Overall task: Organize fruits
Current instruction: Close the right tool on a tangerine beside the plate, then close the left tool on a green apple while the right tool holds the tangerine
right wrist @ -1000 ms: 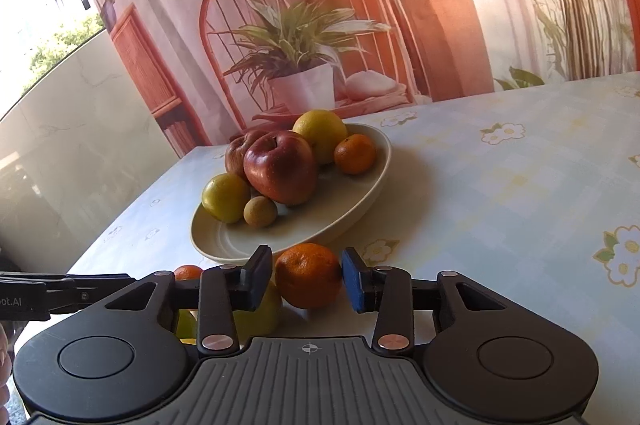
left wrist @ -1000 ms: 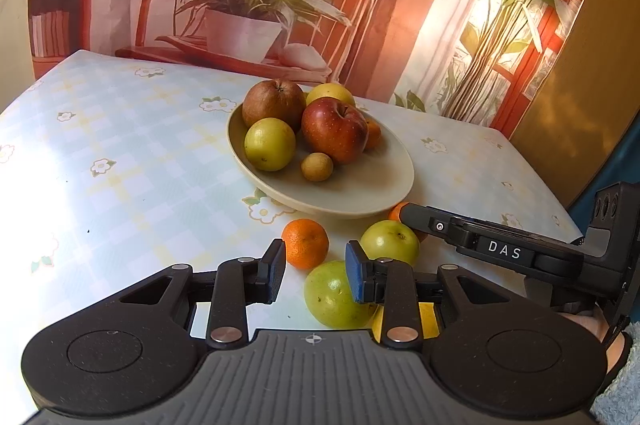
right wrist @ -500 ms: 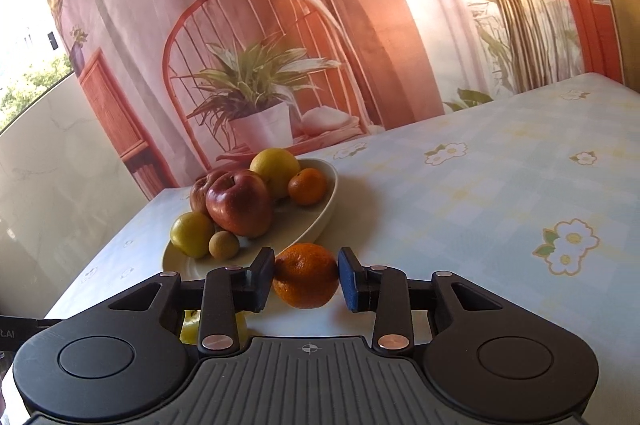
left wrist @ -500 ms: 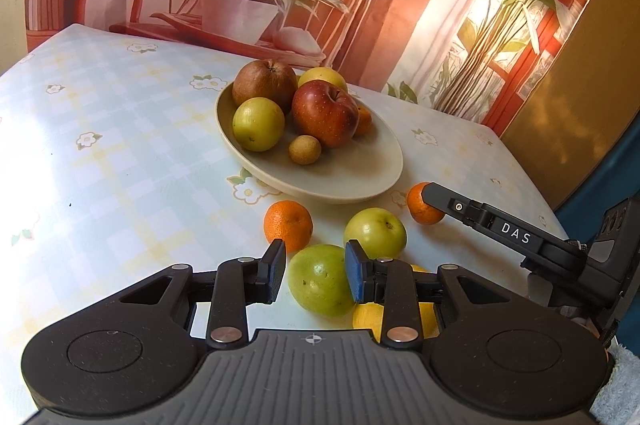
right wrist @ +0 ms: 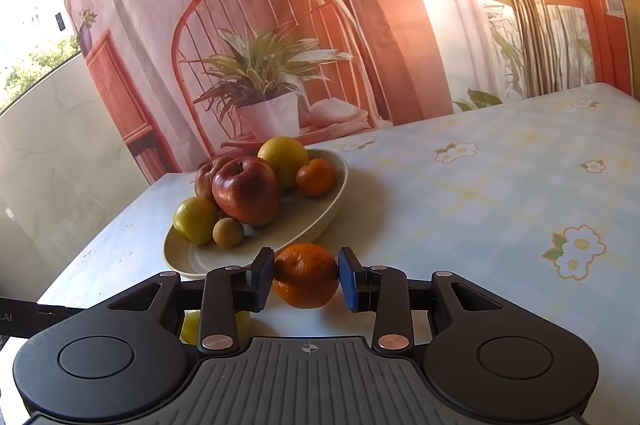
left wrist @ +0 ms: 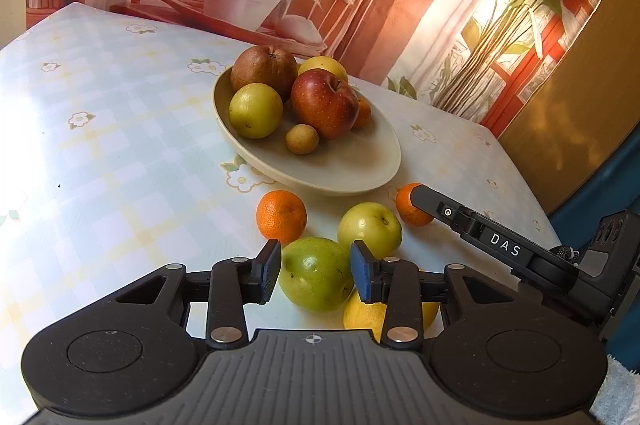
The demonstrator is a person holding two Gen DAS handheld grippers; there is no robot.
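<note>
Dimpled round orange mandarin (right wrist: 305,275) sits clamped in the right gripper (right wrist: 306,279); the left gripper (left wrist: 315,275), jaws just widening, loosely brackets a smooth green apple (left wrist: 315,273).

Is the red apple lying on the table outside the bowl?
No, the red apple lies inside the bowl, among the other fruit there.

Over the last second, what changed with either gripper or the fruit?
The left gripper closed in on the green apple; its jaws have just been opening and now flank it without clearly pressing. The right gripper took the mandarin and lifted it clear of the table. The bowl and its fruit stayed put.
</note>
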